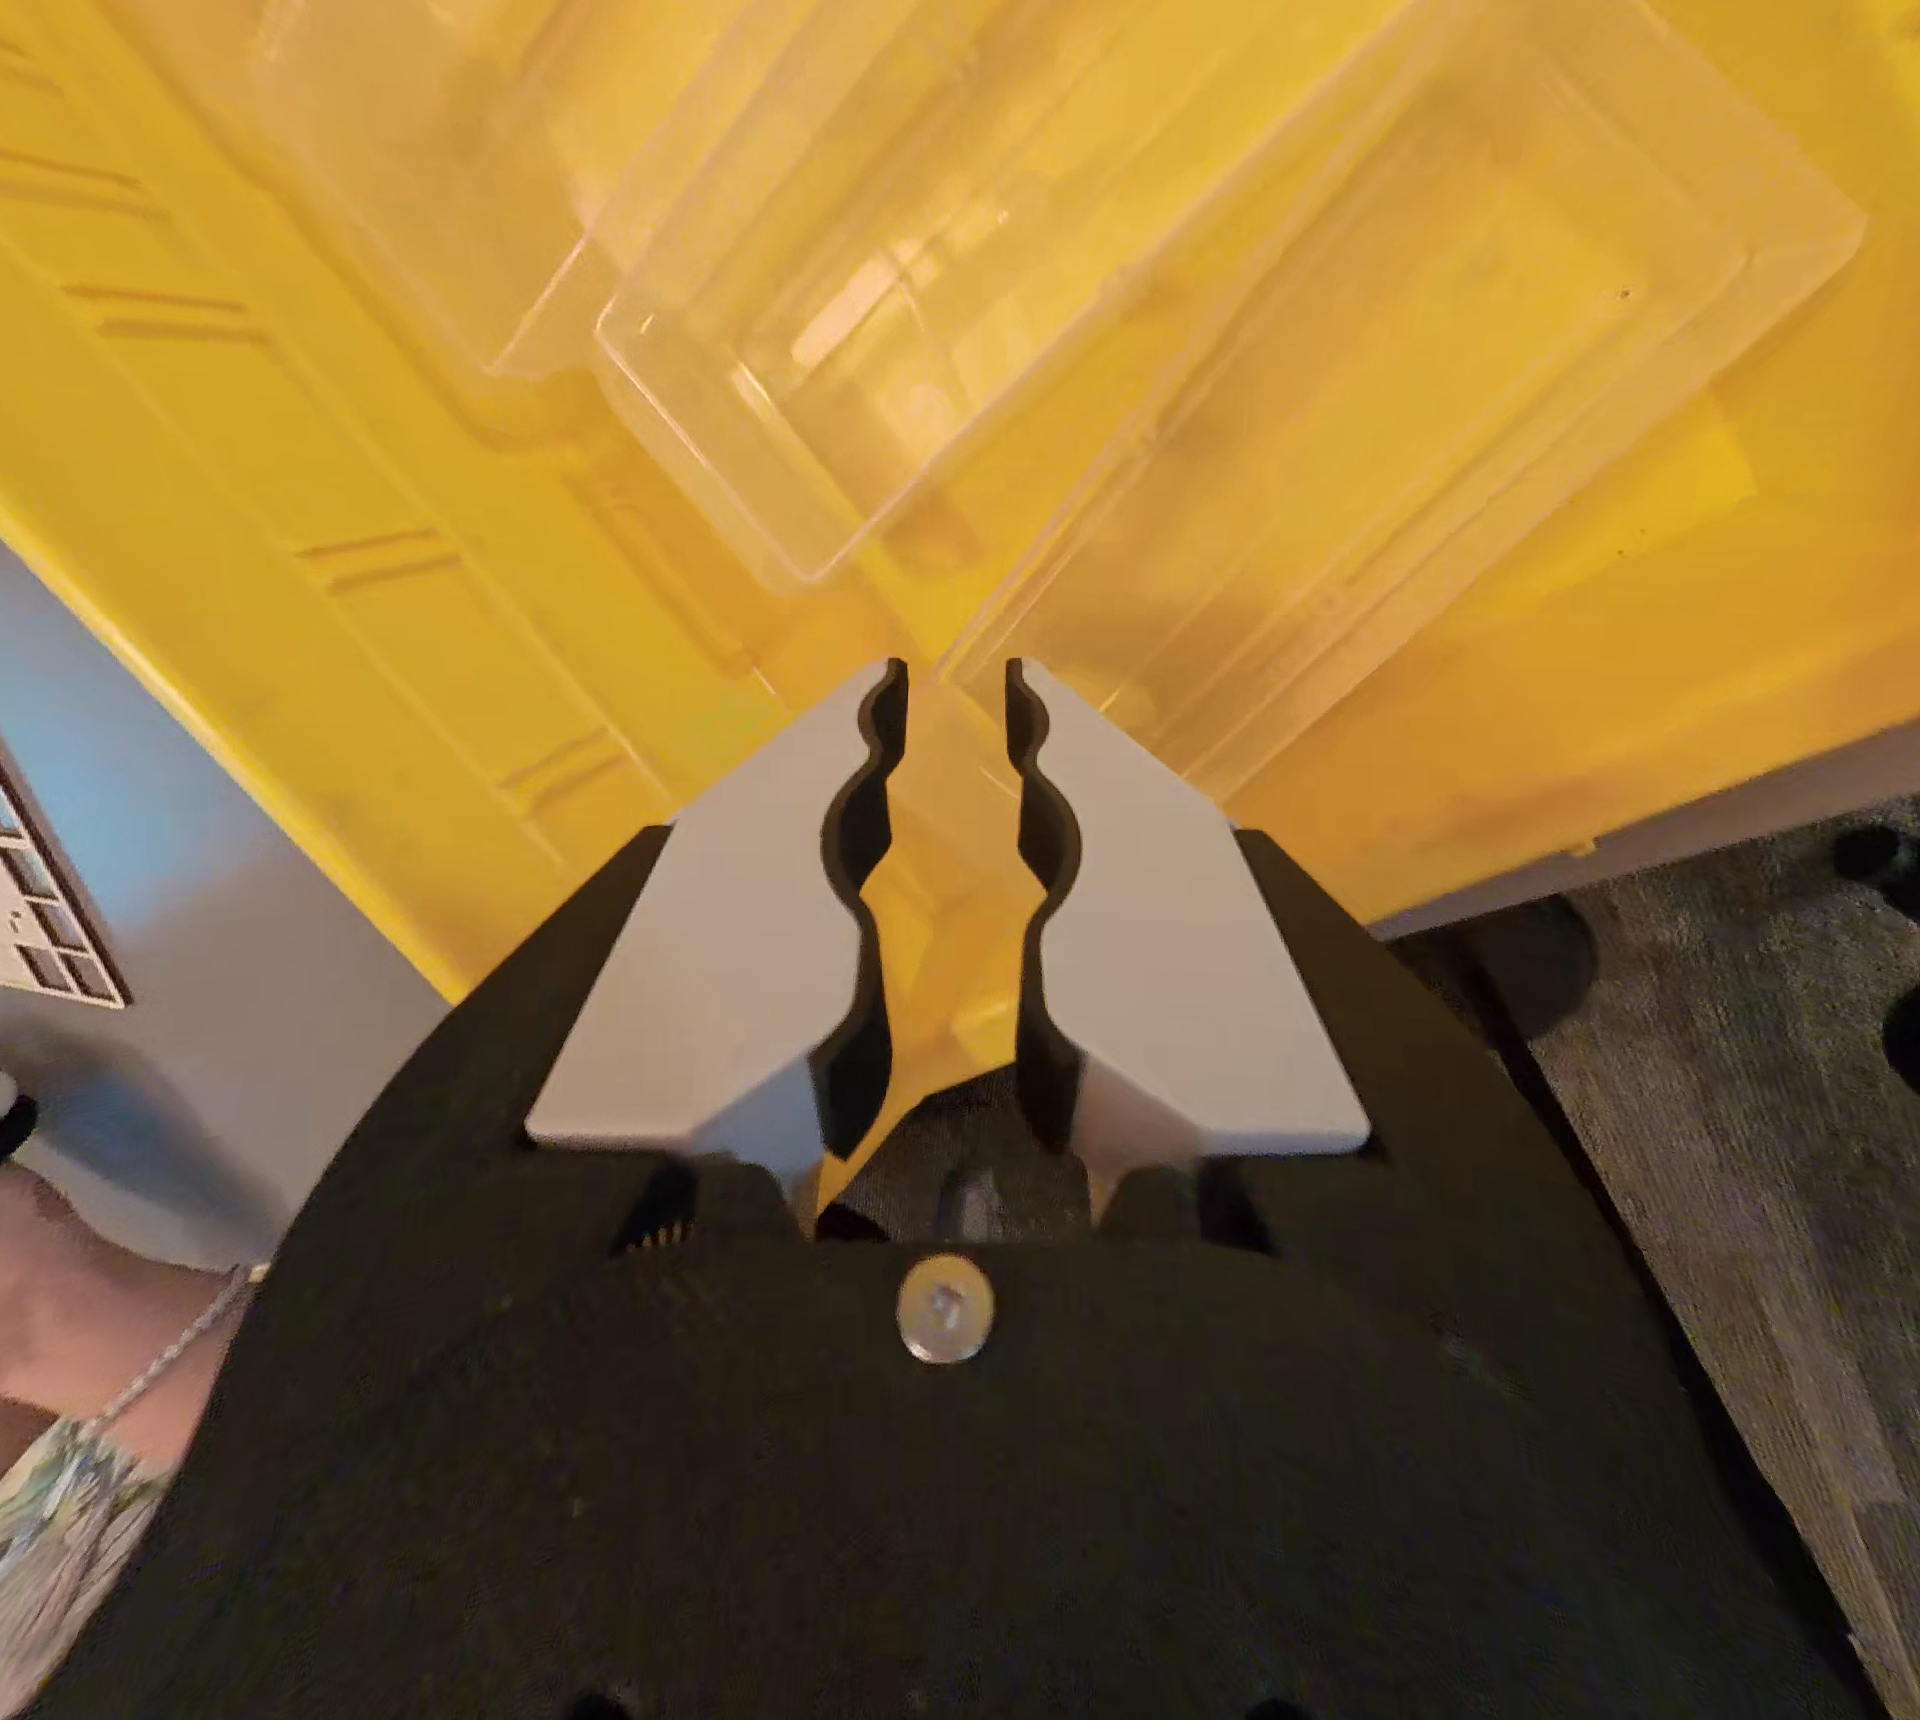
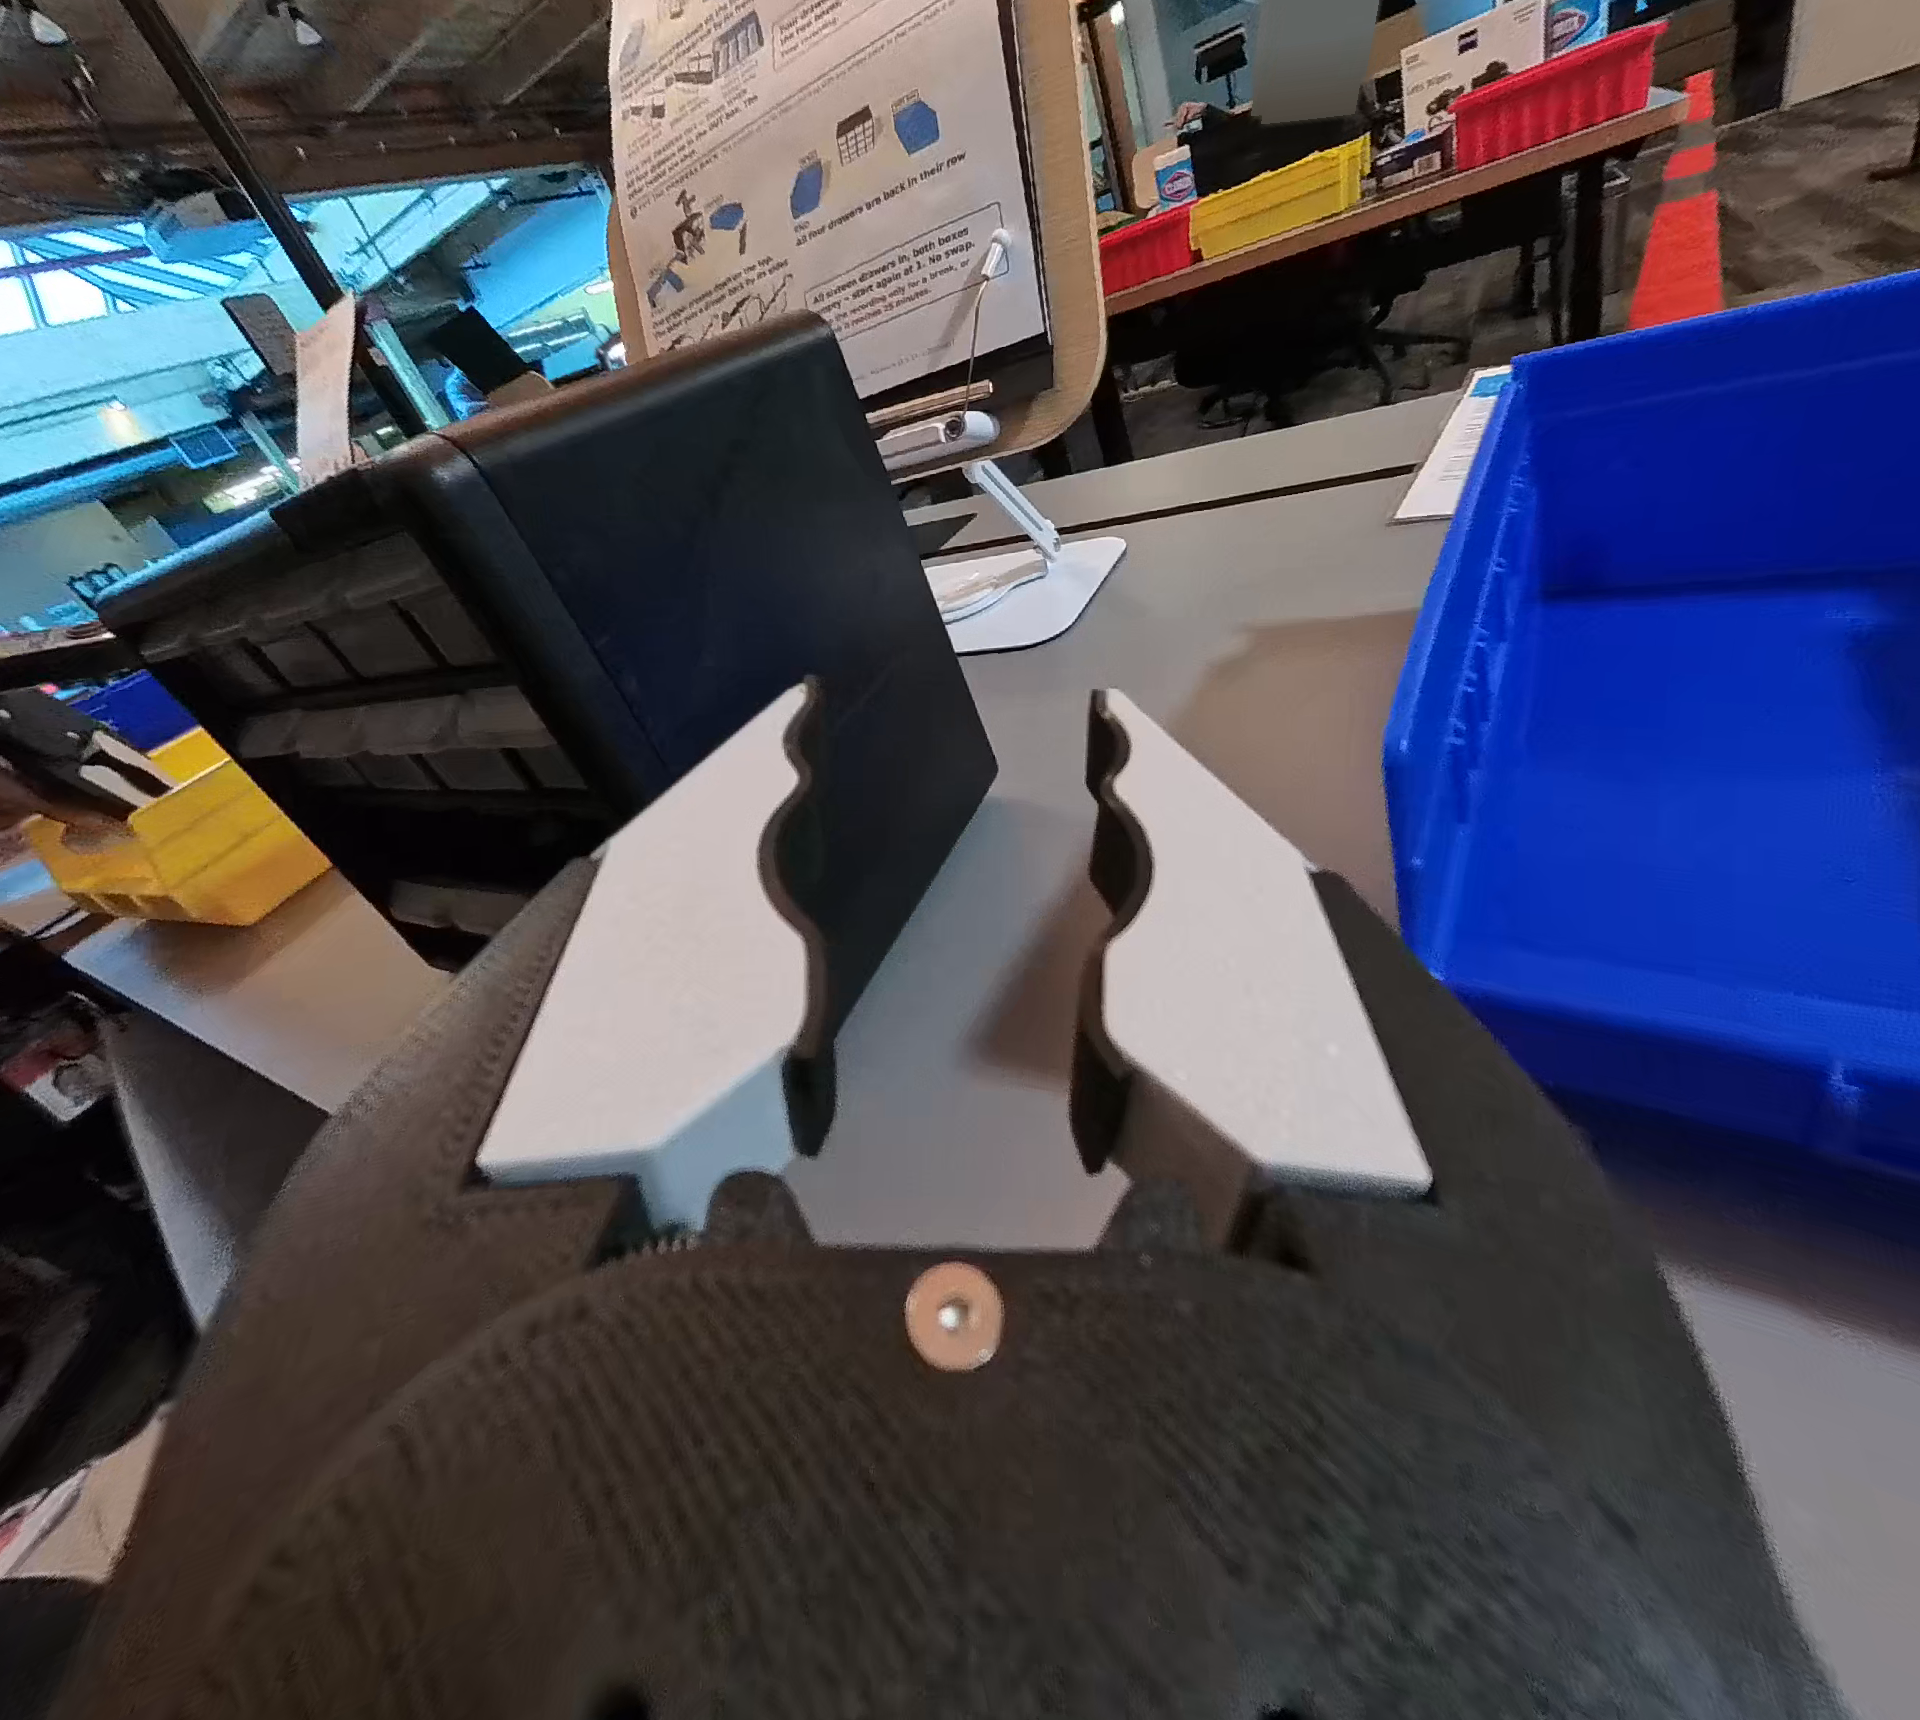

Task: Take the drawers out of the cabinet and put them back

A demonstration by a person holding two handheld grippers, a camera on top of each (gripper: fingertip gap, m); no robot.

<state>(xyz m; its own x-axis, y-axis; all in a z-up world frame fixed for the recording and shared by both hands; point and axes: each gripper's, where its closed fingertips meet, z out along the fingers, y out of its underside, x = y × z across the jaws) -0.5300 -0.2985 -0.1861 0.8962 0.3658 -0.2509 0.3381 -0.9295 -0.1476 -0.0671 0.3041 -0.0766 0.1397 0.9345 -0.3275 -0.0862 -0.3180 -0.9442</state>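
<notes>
Drawers, clear and loose in the yellow bin, could slip my left tongs, slightly parted over the bin's wall; right tongs gape empty beside the cabinet.

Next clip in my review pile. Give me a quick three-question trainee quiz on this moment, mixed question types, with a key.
1. True or false: the left gripper hovers over a yellow bin holding clear drawers.
2. What lies between the right gripper fingers?
A. a drawer
B. nothing
C. a blue bin wall
3. Fill in: the blue bin sits to the ____ of the black cabinet in the right wrist view.

Key: 1 true; 2 B; 3 right.
</notes>
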